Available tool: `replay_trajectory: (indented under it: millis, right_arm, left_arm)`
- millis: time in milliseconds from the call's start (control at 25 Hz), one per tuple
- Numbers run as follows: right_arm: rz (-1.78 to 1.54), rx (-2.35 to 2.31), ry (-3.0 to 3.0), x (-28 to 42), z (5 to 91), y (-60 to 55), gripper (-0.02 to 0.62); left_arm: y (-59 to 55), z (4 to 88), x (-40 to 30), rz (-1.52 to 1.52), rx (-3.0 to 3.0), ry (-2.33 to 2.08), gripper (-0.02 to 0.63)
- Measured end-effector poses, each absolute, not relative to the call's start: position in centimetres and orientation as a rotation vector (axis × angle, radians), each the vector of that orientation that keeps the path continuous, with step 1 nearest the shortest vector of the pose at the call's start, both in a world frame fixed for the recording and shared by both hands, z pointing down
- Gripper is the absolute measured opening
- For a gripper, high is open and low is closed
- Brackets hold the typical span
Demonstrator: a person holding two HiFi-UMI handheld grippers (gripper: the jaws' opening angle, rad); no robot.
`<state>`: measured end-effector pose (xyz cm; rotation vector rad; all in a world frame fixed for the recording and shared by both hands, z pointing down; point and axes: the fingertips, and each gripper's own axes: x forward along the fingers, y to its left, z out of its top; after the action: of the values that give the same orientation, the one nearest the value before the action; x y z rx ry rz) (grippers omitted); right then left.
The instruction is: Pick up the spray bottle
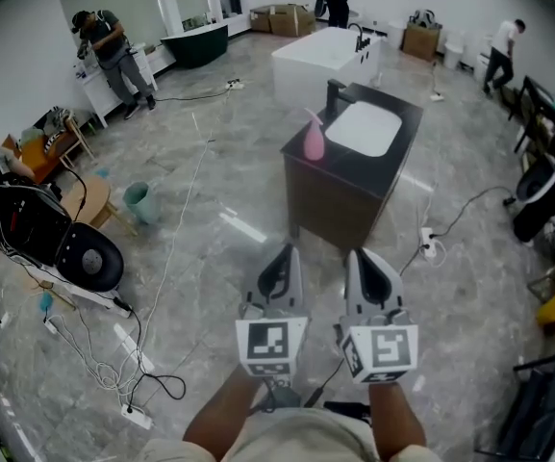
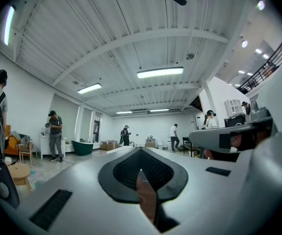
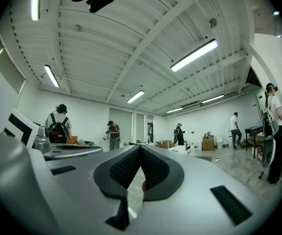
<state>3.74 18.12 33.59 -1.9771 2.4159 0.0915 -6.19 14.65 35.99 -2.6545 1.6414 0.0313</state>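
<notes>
Both sets of jaws are clenched and empty. The left gripper (image 1: 285, 254) and the right gripper (image 1: 356, 256) sit side by side and point level, and in each gripper view the black pads meet at the tips with nothing between them.

The spray bottle (image 1: 314, 141) is pink and stands upright, well ahead of both jaws and roughly on the line between them. It stands near the corner of the dark counter (image 1: 407, 123) closest to the jaws. From the jaws' side, the white basin (image 1: 365, 128) lies just beside it to the right and the black faucet (image 1: 335, 94) is beyond it.

The bottle looks like thin moulded plastic, so it is probably light unless well filled. Its smooth wall would likely flex under a hard squeeze. It is tall and narrow and stands close to the counter's edge, so a sideways knock could topple it or send it off onto the floor.

The best hold is probably across the body just under the shoulder. The narrow neck below the spray head would also do, since the head would act as a stop if the bottle slips. Either set of jaws would have to open before reaching it, then close gently and squarely, keeping off the trigger.
</notes>
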Motion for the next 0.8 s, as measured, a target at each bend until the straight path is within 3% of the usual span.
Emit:
replay_trajectory:
  millis: [800]
  right_arm:
    - [0.139,-2.086,2.354,-0.3,33.8,9.4,0.003]
  left_arm:
    - [5.5,35.9,-10.5,0.121,-2.714,1.560,0.002]
